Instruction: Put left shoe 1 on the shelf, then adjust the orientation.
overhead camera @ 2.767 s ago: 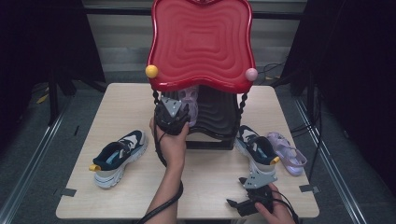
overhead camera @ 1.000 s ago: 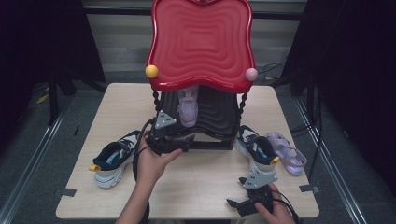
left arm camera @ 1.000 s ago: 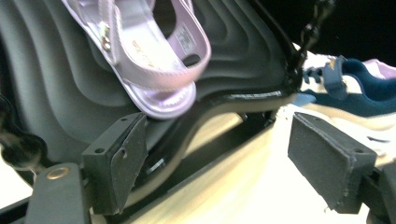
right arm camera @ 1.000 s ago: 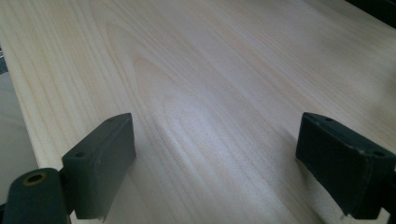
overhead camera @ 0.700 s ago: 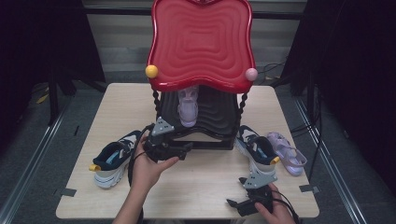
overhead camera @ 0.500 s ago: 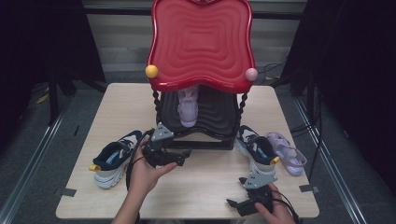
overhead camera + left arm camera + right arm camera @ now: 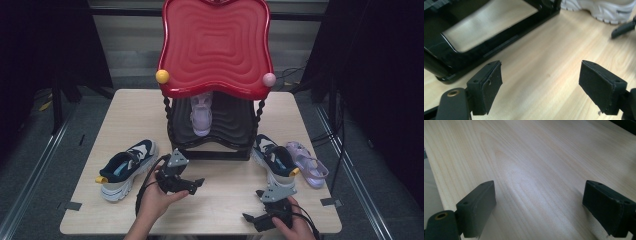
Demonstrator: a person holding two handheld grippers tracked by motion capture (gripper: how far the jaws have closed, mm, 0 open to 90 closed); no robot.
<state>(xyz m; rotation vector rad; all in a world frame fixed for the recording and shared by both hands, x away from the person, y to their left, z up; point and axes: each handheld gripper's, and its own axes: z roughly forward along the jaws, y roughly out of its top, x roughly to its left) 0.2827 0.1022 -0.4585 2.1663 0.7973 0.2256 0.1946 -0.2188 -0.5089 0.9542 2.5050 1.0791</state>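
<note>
Sneaker [image 7: 125, 167] lies beside the left tool [image 7: 192, 185], jaws apart, gripping nothing.

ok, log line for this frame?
left gripper: open, empty, near rack base | right gripper: open, empty, low over table | lilac sandal: on rack shelf | sneakers, second sandal: on table

No readable text, labels, brands or numbers on shoes, rack or table.
</note>
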